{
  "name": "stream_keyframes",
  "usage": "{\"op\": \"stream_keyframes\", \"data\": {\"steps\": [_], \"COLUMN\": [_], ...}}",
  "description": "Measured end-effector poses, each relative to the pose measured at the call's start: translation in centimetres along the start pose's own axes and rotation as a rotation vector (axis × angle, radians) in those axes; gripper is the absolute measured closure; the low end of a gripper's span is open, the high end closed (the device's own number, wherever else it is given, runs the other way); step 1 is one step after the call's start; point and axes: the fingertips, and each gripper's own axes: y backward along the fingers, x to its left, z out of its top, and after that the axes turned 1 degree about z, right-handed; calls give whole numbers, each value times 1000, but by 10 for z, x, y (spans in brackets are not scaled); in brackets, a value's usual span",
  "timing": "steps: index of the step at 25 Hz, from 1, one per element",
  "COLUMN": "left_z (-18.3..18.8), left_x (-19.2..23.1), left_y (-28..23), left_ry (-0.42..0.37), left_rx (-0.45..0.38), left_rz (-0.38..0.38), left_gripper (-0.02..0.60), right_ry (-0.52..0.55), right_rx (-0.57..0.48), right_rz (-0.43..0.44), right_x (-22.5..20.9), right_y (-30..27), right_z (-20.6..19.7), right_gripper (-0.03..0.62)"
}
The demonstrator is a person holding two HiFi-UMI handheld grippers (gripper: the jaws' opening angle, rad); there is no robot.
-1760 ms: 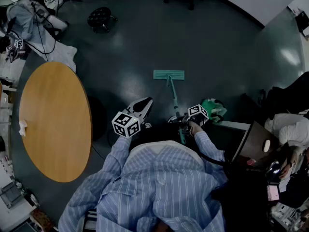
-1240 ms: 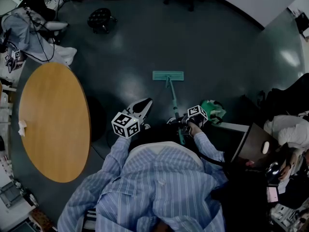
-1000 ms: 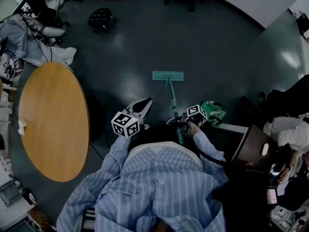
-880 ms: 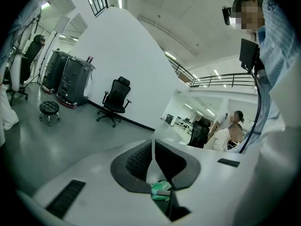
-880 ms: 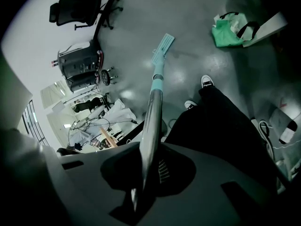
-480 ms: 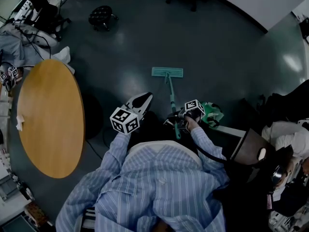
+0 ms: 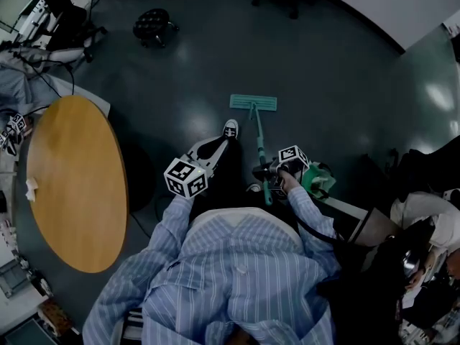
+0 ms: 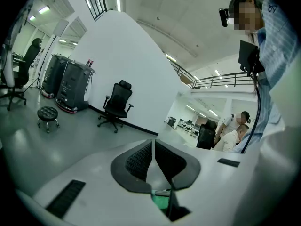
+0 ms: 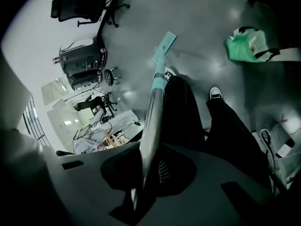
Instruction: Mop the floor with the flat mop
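On the dark floor (image 7: 323,70), far in front of the person, the flat mop (image 7: 253,103) rests its head. The right gripper (image 9: 148,171) pinches the mop handle (image 9: 153,119). The left gripper (image 8: 154,159) has its jaws pressed together and seems empty.

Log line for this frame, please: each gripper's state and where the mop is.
right gripper: shut on mop handle | left gripper: shut, empty | mop head: flat on floor
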Motion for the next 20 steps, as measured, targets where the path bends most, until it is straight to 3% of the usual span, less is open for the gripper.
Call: {"op": "stream_keyframes", "data": {"steps": [7, 14, 20], "left_z": [38, 79, 100], "left_x": [73, 136, 191], "left_y": [-59, -117, -151], "left_ry": [-19, 12, 65], "left_rx": [47, 87, 105], "left_rz": [-16, -53, -26], "left_gripper": [555, 556, 556], "right_ry": [-12, -31, -24], "right_rx": [-16, -25, -35], "right_rz": [8, 4, -5], "right_x": [63, 142, 201], "right_y": [0, 6, 11], "right_z": [69, 152, 235], "right_gripper": [534, 534, 534]}}
